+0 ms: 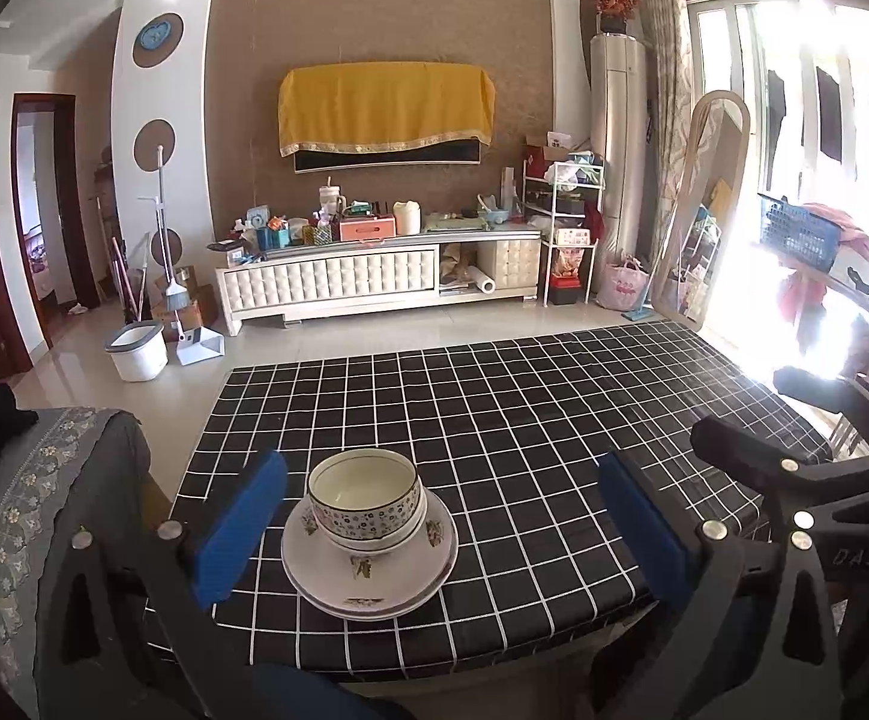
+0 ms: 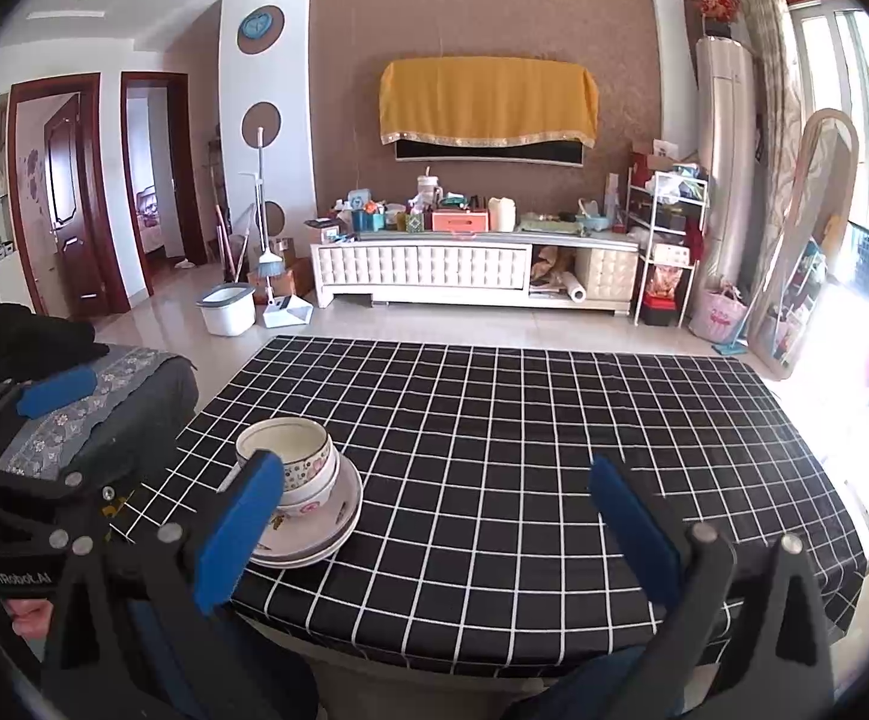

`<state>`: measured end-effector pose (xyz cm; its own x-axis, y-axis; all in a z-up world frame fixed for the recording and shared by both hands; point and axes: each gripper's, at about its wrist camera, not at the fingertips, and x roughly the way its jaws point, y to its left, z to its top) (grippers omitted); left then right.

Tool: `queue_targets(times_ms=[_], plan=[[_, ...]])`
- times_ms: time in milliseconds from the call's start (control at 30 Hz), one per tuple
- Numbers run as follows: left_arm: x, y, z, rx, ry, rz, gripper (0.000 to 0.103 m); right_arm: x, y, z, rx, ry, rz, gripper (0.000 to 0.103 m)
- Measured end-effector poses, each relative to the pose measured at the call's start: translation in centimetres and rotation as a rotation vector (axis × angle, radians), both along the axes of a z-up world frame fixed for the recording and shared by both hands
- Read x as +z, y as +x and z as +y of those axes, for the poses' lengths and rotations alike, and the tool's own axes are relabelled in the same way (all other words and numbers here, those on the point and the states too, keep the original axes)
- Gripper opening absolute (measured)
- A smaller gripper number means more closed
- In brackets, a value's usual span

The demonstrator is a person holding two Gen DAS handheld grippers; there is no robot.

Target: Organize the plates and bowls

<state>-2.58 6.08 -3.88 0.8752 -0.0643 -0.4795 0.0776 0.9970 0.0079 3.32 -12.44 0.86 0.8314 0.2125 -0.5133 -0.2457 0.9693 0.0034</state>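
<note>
1. Blue pads line both tools. The left gripper is spread wide with nothing in it, its fingers on either side of the stack without touching; the right gripper is equally spread and empty, over bare cloth to the stack's right.
2. The bowls – two, nested – sit on stacked plates near the front left edge of the table, which wears a black cloth with a white grid.
3. Beyond it – a white cabinet piled with clutter.
4. On the wall above, a yellow cloth hangs.
</note>
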Motion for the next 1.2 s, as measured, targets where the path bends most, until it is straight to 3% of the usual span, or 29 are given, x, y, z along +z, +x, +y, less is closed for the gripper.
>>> queue_targets(times_ms=[1200], plan=[[-0.1, 0.3, -0.3, -0.02, 0.006, 0.031, 0.102, 0.1, 0.1, -1.3, 0.003, 0.011, 0.022, 0.103]])
